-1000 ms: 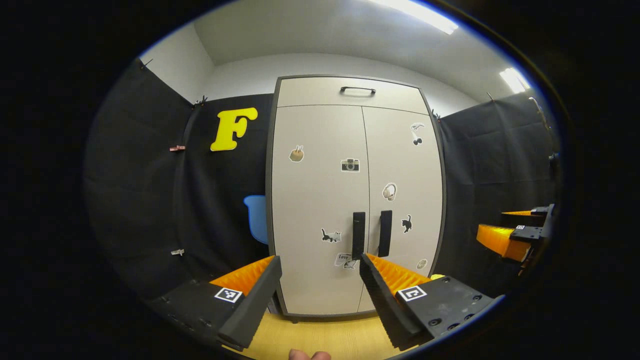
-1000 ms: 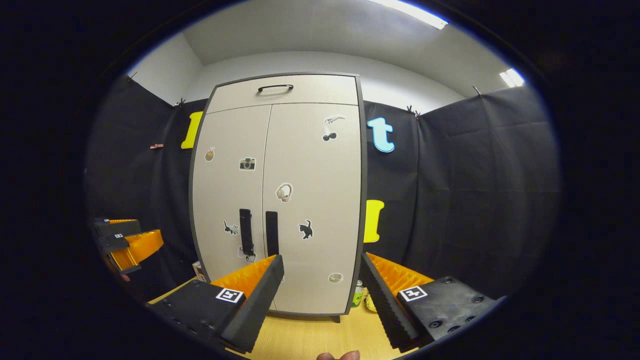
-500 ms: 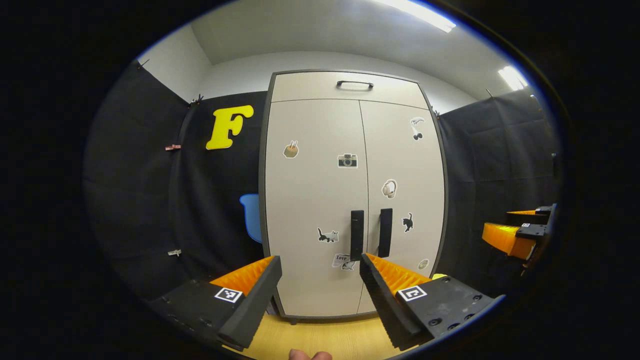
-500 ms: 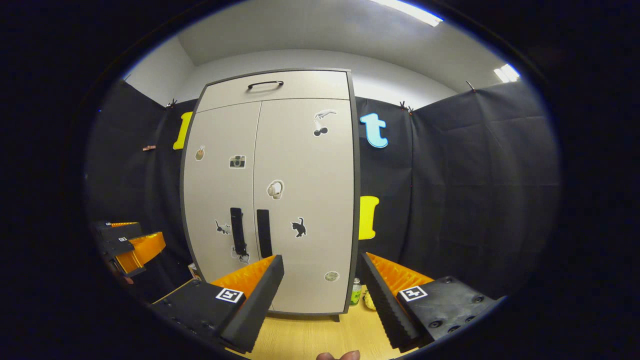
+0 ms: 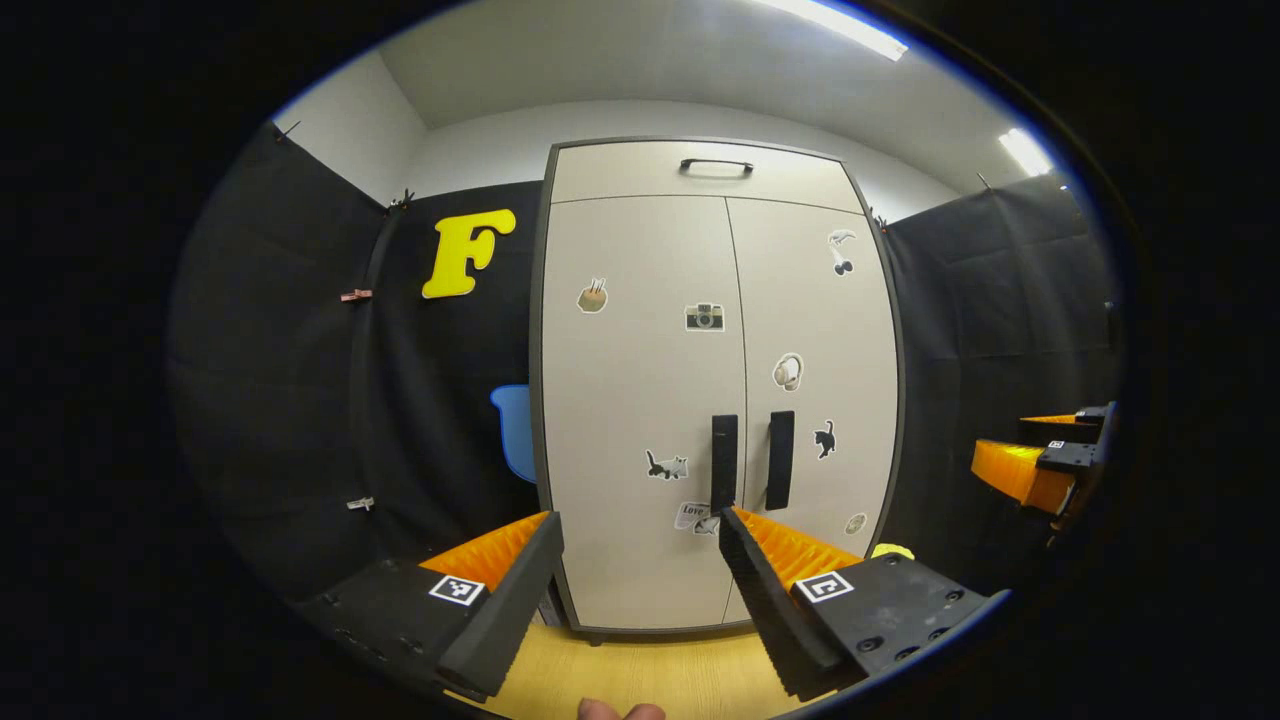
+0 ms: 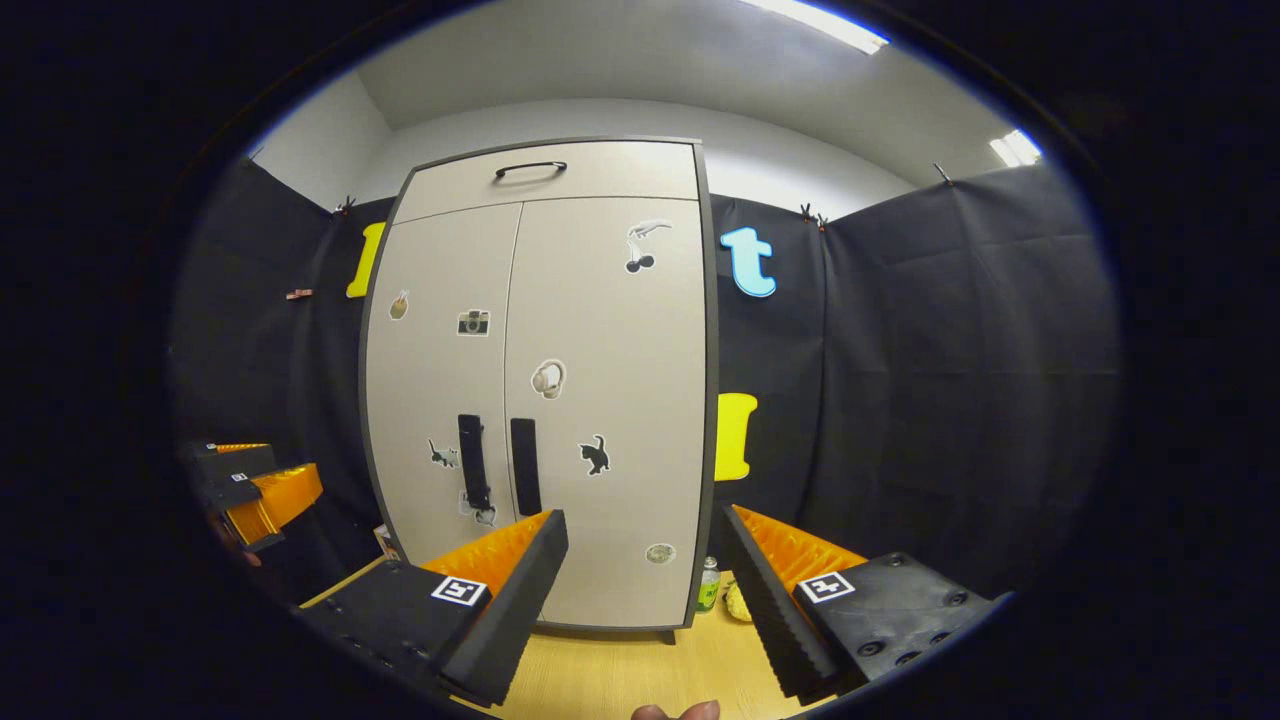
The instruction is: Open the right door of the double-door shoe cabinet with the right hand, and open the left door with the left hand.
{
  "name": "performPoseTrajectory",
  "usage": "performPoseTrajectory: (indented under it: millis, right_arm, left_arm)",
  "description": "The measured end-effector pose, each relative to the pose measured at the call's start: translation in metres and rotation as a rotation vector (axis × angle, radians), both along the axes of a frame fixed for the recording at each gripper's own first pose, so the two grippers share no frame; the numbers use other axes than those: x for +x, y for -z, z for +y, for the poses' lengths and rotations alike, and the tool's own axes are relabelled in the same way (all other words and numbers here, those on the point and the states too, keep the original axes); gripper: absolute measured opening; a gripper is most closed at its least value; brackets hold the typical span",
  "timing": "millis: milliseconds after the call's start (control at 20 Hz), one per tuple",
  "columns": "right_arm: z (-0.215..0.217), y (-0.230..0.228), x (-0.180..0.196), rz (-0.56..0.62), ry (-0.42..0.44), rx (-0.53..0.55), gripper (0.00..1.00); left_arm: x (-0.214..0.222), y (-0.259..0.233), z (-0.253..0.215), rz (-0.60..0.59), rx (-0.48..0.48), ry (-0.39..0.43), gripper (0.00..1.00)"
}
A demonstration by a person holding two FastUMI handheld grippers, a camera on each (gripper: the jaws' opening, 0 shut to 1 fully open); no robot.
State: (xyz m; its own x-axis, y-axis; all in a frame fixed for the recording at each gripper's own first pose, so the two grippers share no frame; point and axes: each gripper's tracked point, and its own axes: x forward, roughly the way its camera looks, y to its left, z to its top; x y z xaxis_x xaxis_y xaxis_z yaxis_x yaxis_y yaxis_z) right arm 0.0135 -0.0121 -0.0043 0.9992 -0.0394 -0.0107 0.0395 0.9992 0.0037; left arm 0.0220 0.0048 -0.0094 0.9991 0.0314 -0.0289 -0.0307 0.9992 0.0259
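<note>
Cabinet (image 5: 715, 400) stands ahead, both doors shut. Slightly larger in both views than a second ago: approach under way, nothing opened yet. Right door (image 6: 610, 400), left door (image 5: 640, 400) flat; handles (image 5: 724, 462) side by side at cabinet's centre seam. Left tongs (image 5: 640, 590) apart, empty, well short of cabinet. Right tongs (image 6: 645, 590) apart, empty, likewise.
</note>
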Motion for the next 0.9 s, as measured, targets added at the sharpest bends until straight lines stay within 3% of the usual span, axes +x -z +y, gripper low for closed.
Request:
performPoseTrajectory:
  millis: [300, 600, 900]
  right_arm:
    - [0.028, -0.007, 0.026, -0.008, -0.048, 0.009, 0.96]
    - [0.078, 0.008, 0.095, 0.025, -0.104, 0.001, 0.97]
    - [0.110, 0.036, 0.160, 0.050, -0.104, 0.030, 0.97]
  left_arm:
    - [-0.008, 0.005, 0.005, 0.015, -0.014, 0.002, 0.97]
    - [-0.015, 0.013, 0.007, 0.027, -0.019, 0.023, 0.97]
    - [-0.016, 0.017, 0.018, 0.026, -0.028, 0.036, 0.97]
